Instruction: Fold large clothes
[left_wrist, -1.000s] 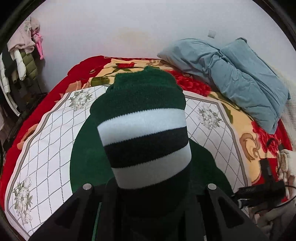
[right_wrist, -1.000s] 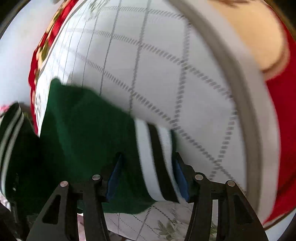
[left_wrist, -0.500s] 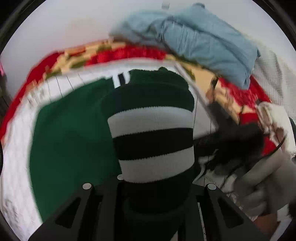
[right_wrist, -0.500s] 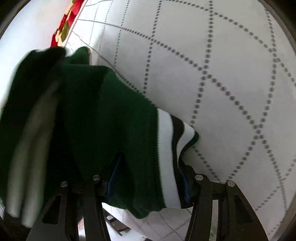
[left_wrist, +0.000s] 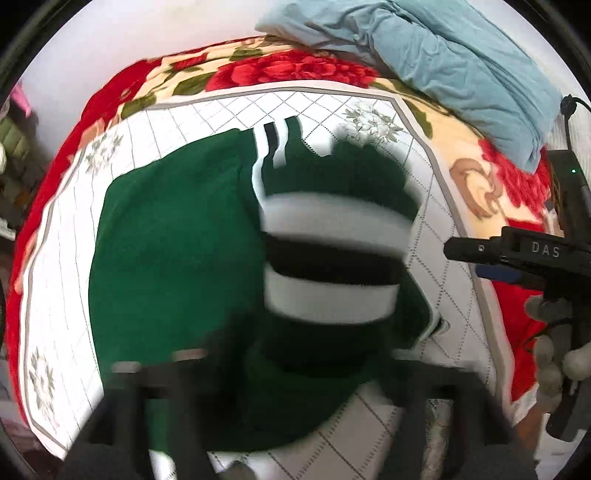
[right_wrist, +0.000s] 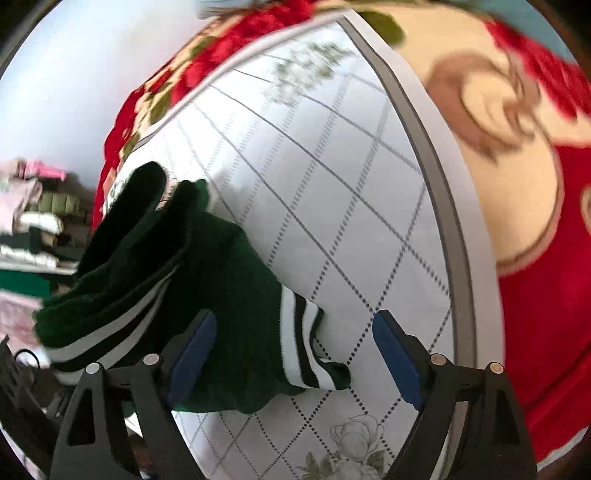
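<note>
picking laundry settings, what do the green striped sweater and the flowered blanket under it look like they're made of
Sweater: knitted yarn, likely wool or acrylic, going by the ribbed white and black cuff stripes and its matte, fuzzy surface. Blanket: seemingly plush printed fleece, soft and matte, with a dotted grid that may be quilting; the blur leaves that open.

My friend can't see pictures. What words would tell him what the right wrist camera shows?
A dark green knitted sweater with white and black striped cuffs lies on a white quilted bedspread with a grey diamond pattern. The right gripper, with blue pads, is opening around one cuff without pressing it.
</note>
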